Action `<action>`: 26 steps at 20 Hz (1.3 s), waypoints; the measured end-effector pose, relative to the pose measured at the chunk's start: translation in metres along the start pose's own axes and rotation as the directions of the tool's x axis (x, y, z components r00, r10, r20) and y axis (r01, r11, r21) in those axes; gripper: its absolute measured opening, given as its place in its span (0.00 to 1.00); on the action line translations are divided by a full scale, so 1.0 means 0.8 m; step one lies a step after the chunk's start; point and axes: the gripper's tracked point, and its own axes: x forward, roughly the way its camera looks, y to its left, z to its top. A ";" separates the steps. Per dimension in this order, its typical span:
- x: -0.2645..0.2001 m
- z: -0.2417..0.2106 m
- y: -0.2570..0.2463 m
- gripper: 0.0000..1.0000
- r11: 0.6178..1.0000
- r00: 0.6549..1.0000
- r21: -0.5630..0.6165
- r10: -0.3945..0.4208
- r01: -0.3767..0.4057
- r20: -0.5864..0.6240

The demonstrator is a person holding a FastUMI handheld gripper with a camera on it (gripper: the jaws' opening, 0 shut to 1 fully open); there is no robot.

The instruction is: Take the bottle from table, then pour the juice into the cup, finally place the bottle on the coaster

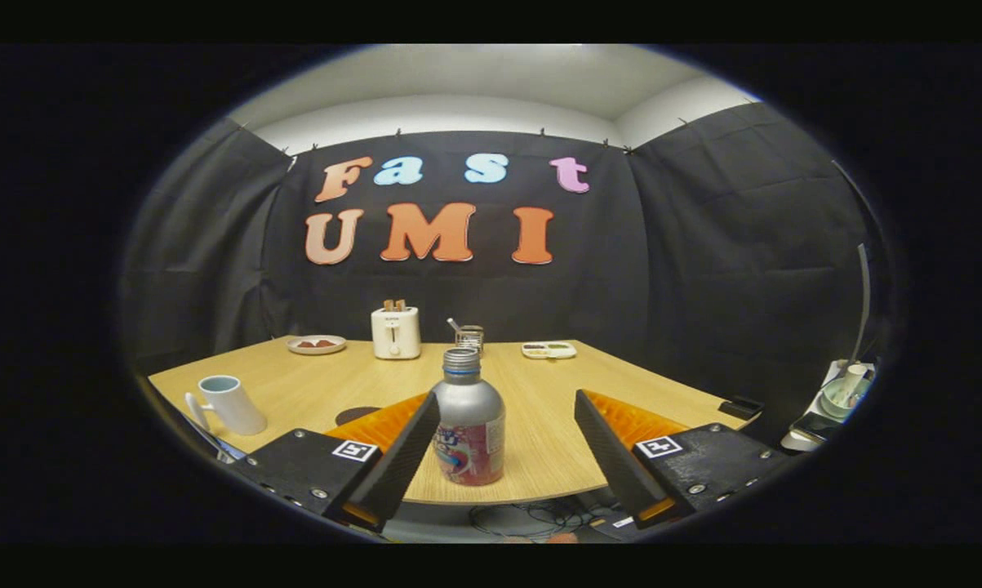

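The wooden table point(556, 384) carries the bottle point(468, 420) upright near its front edge, standing between the fingers of the gripper point(507, 437), which are spread wide and hold nothing, apparently lined up for a side grasp. The white cup point(229, 403) waits at the left, with the dark coaster point(357, 414) between it and the bottle.

Counted on one desk point(539, 457): one capped bottle point(468, 426), one white cup point(231, 404), one dark coaster point(357, 414), one toaster point(396, 331), one plate point(317, 345), one tray point(548, 350), one holder point(469, 336). Tongs point(507, 412): one pair, spread wide apart, bottle between, untouched.
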 end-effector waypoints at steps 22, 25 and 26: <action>0.067 -0.094 0.052 0.87 0.994 0.982 0.003 0.111 -0.112 -0.152; 0.078 -0.093 0.056 0.80 0.994 0.978 0.002 0.109 -0.110 -0.178; 0.082 -0.086 0.056 0.79 0.994 0.980 -0.014 0.103 -0.107 -0.171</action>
